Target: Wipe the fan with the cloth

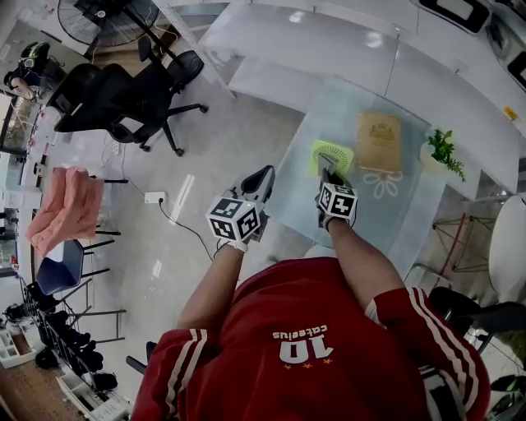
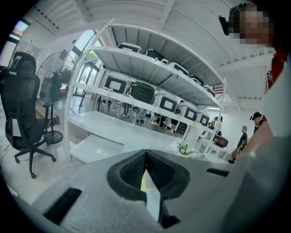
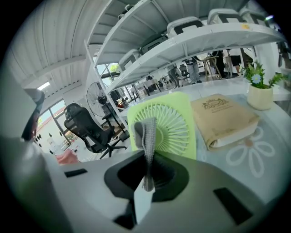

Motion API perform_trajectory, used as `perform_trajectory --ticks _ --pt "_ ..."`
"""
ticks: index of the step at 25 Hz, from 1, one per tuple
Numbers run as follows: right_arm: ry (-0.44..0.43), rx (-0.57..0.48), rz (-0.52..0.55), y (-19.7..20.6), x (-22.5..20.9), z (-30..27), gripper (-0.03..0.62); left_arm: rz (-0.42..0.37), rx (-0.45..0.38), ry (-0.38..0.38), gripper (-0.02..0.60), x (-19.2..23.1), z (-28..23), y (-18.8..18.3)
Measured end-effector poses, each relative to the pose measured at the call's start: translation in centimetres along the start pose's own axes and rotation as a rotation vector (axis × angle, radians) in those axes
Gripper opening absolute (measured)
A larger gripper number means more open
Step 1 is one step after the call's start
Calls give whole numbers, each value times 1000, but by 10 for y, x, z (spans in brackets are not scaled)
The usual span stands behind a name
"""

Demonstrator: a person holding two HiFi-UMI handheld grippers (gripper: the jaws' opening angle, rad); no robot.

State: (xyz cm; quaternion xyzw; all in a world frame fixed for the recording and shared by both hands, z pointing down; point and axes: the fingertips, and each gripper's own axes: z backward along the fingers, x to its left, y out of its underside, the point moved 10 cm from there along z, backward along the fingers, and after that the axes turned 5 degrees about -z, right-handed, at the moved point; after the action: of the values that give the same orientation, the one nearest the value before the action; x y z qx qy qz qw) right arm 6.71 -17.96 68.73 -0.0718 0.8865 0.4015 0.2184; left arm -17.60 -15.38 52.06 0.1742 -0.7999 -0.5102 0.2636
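A small light-green desk fan (image 1: pixel 331 155) stands on the glass table (image 1: pixel 411 222), its round grille (image 3: pixel 169 126) facing my right gripper. My right gripper (image 1: pixel 329 176) is shut on a folded grey cloth (image 3: pixel 147 136). The cloth sticks up from between the jaws, right in front of the fan's left half. Whether it touches the grille I cannot tell. My left gripper (image 1: pixel 260 176) hovers over the floor to the left of the table's edge, away from the fan. Its jaws are pressed together with nothing between them (image 2: pixel 146 157).
A tan book (image 1: pixel 379 141) lies right of the fan, with a small potted plant (image 1: pixel 442 152) beyond it. White shelving (image 1: pixel 329 45) runs behind the table. Black office chairs (image 1: pixel 131 94), a pedestal fan (image 1: pixel 107 20), a pink cloth (image 1: pixel 67 205) and a floor power strip (image 1: pixel 154 197) are at left.
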Motion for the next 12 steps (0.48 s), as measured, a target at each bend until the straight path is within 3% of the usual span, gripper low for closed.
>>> perform_trajectory --ticks 12 --pt "33 -23 -13 -4 -23 18 12 4 31 8 0 -16 -10 12"
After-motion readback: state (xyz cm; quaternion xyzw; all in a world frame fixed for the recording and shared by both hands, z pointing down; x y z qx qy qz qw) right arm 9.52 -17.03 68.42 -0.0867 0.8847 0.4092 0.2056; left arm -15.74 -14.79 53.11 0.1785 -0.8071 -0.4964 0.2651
